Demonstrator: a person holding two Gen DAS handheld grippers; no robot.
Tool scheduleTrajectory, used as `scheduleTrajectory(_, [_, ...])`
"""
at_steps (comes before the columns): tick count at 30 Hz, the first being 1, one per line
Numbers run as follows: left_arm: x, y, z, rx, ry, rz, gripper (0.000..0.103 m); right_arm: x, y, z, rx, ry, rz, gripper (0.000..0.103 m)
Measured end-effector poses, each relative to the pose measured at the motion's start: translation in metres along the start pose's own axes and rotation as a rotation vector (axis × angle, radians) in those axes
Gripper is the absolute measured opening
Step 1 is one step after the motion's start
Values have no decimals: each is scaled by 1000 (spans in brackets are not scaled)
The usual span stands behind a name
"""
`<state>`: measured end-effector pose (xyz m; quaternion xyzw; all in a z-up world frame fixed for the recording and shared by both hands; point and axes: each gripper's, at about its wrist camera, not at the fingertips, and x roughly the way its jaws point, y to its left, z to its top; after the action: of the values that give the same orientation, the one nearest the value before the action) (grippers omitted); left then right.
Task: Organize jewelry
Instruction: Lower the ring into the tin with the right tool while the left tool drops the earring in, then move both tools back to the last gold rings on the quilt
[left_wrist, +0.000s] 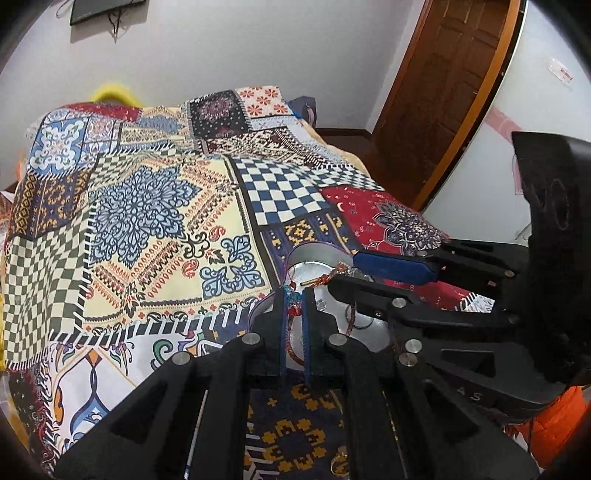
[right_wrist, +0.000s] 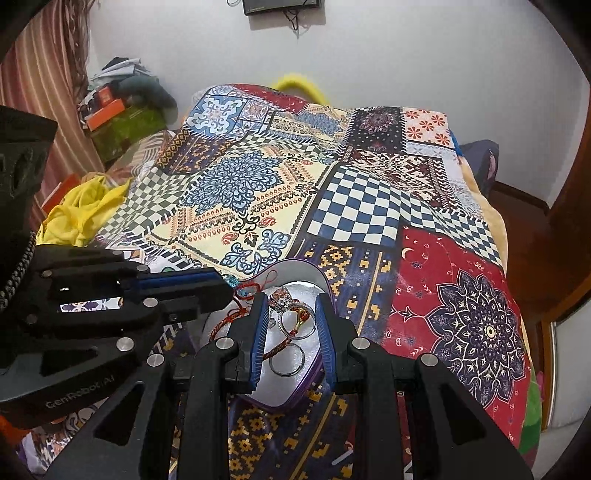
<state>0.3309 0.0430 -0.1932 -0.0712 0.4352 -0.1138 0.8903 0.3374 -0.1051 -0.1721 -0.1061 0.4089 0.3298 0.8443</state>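
Left wrist view first: my left gripper (left_wrist: 294, 302) has its fingers pressed together on a red braided cord bracelet (left_wrist: 293, 308), blue beads showing at the tips. The cord trails down between the fingers and another stretch runs right across a round silver tin (left_wrist: 314, 254) with a purple rim, sitting on the patchwork bedspread (left_wrist: 147, 221). The bracelet hangs over the tin, so I judge it nearly in but not let go.

Further right in the same view, my right gripper (left_wrist: 345, 275) comes in from the side, tips over the tin.

Right wrist view: the left gripper (right_wrist: 231, 288) enters from the left, pinching the cord at the tin's (right_wrist: 295, 267) near-left edge. My right gripper (right_wrist: 291, 321) has its fingers partly apart, straddling a stone-set ring (right_wrist: 295, 314); I can't tell whether the pads actually press on it. A plain metal band (right_wrist: 287, 360) lies flat on the tin floor just below, and more silvery pieces (right_wrist: 280, 295) sit behind the ring.

Status, my read: several pieces are already gathered in the tin. Left to do: release the bracelet fully inside, settle the ring. One small gold piece (left_wrist: 338, 463) seems to lie loose on the bedspread; too small to be sure.
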Motion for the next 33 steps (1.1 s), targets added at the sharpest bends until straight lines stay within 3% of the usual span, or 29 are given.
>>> scheduleTrajectory(12, [-11, -2, 0, 9, 0, 14, 6, -1, 2, 1, -8, 29, -20, 24])
scheduleTrajectory(22, [-53, -15, -3, 42, -55, 64, 23, -32, 9, 0, -9, -7, -69, 25])
scheduleTrajectory(28, [-77, -22, -10, 51, -74, 71, 34, -61, 16, -4, 6, -53, -71, 37])
scheduleTrajectory(33, [-97, -27, -22, 57, -79, 84, 35, -80, 25, -13, 10, -74, -70, 38])
